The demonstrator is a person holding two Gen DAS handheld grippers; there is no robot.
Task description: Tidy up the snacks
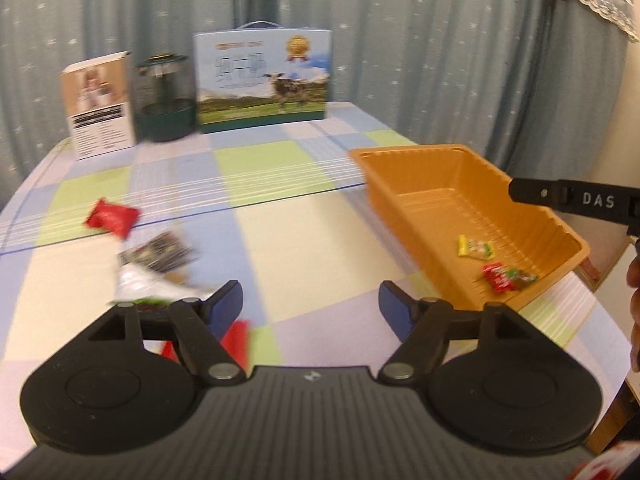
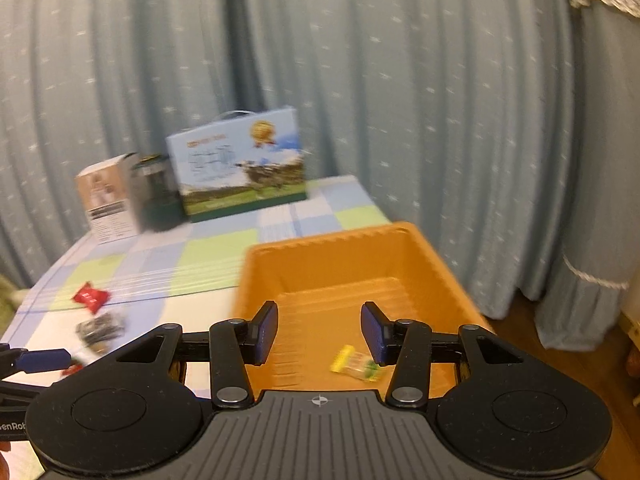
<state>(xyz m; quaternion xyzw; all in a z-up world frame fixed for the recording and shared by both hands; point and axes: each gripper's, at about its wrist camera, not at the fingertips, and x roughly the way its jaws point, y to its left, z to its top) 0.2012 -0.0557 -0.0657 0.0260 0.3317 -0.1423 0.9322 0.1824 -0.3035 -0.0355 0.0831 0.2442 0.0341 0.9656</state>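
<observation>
On the table (image 1: 280,232) the tray (image 1: 516,184) sits toward the right edge, with two snack packets inside: one (image 1: 475,248) in the middle of its floor, another (image 1: 506,278) nearer the front wall. Well apart to the left, loose packets lie on the cloth: one (image 1: 112,216) farthest back, a second (image 1: 160,254) just in front of it, a third (image 1: 236,340) nearest. Along the far edge, before the curtain (image 1: 360,40), stand three things in a row: a small box (image 1: 100,108) at the left, a round container (image 1: 164,100) beside it, a large carton (image 1: 262,76) at the right.
</observation>
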